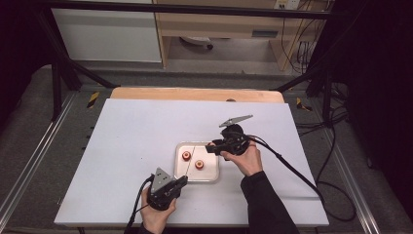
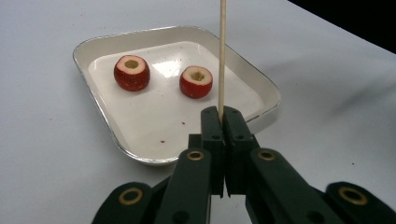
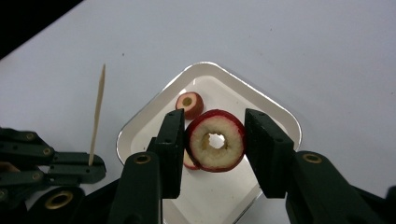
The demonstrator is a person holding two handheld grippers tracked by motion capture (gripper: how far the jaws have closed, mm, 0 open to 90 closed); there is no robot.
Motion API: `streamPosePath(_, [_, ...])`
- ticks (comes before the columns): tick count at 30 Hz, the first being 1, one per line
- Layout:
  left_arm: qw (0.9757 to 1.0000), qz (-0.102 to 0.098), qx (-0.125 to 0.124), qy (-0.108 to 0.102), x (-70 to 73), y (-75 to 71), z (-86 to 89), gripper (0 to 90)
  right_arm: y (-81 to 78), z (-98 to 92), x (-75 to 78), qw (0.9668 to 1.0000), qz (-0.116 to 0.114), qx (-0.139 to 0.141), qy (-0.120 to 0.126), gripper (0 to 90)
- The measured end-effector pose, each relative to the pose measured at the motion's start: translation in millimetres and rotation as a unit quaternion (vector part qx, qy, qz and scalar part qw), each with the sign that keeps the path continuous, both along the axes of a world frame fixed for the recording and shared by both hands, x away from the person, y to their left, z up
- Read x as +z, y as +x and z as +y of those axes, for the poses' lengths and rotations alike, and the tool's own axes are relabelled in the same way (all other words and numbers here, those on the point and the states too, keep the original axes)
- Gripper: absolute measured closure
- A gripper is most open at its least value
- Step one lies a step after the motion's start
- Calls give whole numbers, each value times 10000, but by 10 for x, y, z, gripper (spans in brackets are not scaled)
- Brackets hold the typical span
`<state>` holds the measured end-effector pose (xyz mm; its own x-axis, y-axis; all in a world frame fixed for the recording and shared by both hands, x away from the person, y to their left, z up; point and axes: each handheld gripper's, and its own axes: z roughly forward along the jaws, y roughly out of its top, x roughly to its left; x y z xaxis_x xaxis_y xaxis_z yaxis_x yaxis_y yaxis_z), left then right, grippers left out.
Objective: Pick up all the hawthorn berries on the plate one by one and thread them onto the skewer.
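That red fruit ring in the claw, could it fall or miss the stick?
It could. The right claw pinches the fruit ring only by its round edges, above the tray, so it might slip or squash. The hole in it is small and the stick in the left claw is thin, so the pointed tip could miss and split the soft flesh. The long stick might also bend or tilt when pushed.
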<state>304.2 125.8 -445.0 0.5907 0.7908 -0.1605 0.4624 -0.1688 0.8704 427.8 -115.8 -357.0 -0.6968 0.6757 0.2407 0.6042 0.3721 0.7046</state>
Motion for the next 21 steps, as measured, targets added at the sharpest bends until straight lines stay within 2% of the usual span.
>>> streamPosePath(2, [10000,-5,-21,4,0,0,-17,886,-9,-43,-5,9996,-63,-100,252,598])
streamPosePath(3, [10000,-8,-27,8,0,0,-24,886,-19,-81,-11,9984,-94,-173,527,598])
streamPosePath(4, [10000,-16,-27,13,0,0,-25,886,-19,-81,-11,9984,-94,-173,527,598])
streamPosePath(5, [10000,-11,-22,8,0,1,-23,886,-24,-98,-13,9977,-139,-217,628,599])
streamPosePath(6, [10000,-10,-15,11,1,2,-21,886,-37,-125,-12,9957,-183,-328,846,598])
streamPosePath(9, [10000,-11,-12,-6,5,-1,-27,886,-56,-146,-16,9913,-295,-443,1200,599])
streamPosePath(14, [10000,-8,-42,-9,8,-4,-57,886,-90,-130,-10,9844,-486,-576,1588,599])
streamPosePath(15, [10000,-5,-50,-14,11,-6,-67,886,-90,-130,-10,9844,-486,-576,1588,599])
streamPosePath(16, [10000,-20,-65,-22,21,-10,-84,886,-103,-122,-4,9806,-563,-622,1770,598])
streamPosePath(21, [10000,-35,-69,-62,35,-18,-106,886,-134,-108,6,9708,-771,-713,2158,599])
